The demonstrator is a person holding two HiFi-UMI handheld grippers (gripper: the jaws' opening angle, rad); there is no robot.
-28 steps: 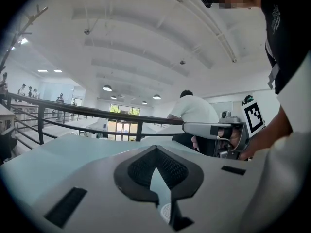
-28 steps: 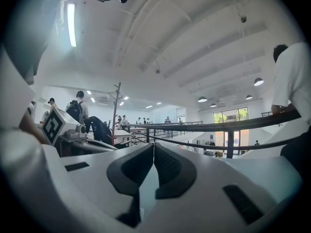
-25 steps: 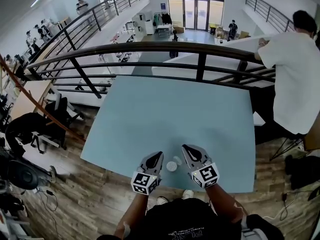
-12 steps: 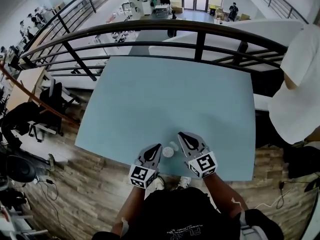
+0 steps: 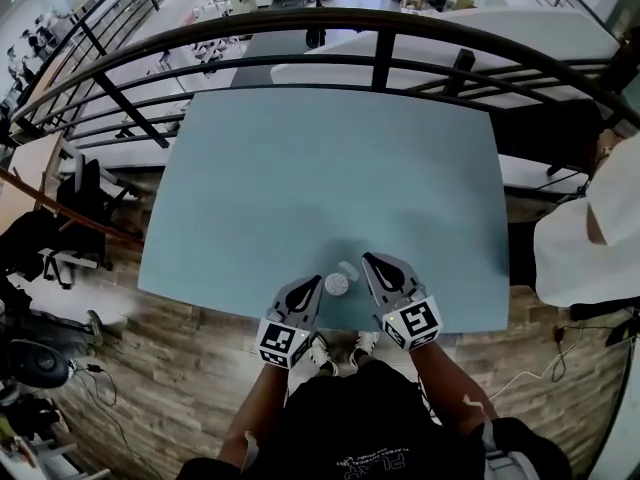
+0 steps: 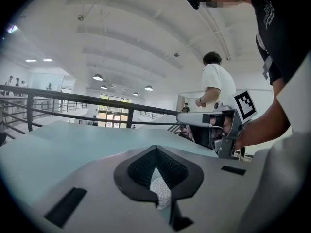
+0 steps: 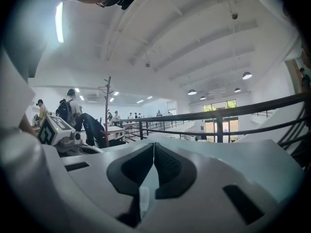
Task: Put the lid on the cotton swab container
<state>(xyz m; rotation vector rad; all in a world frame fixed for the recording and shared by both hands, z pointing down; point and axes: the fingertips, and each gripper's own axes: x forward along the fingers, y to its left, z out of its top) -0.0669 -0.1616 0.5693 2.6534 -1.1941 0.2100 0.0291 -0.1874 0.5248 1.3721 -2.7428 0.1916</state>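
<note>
A small round cotton swab container (image 5: 336,284) stands open near the table's front edge, its white swab tips showing. Its clear lid (image 5: 348,267) lies flat just behind it. My left gripper (image 5: 313,282) is shut and empty, its tip just left of the container. Through the slit below its jaws in the left gripper view (image 6: 155,150), the swab tips (image 6: 160,192) show. My right gripper (image 5: 371,259) is also shut and empty, its tip just right of the lid. Its own view (image 7: 153,144) shows a pale sliver below the jaws, too unclear to name.
The pale blue table (image 5: 330,178) reaches back to a black railing (image 5: 380,63). A person in a white shirt (image 5: 590,238) stands at its right side. Wooden floor (image 5: 180,348) lies below the front edge. Each gripper sees the other (image 6: 214,125) (image 7: 58,130).
The head view has tipped further down, so the table and railing sit higher in frame. Both grippers stay beside the container and lid, both shut. The person at right has slid toward the frame's edge.
</note>
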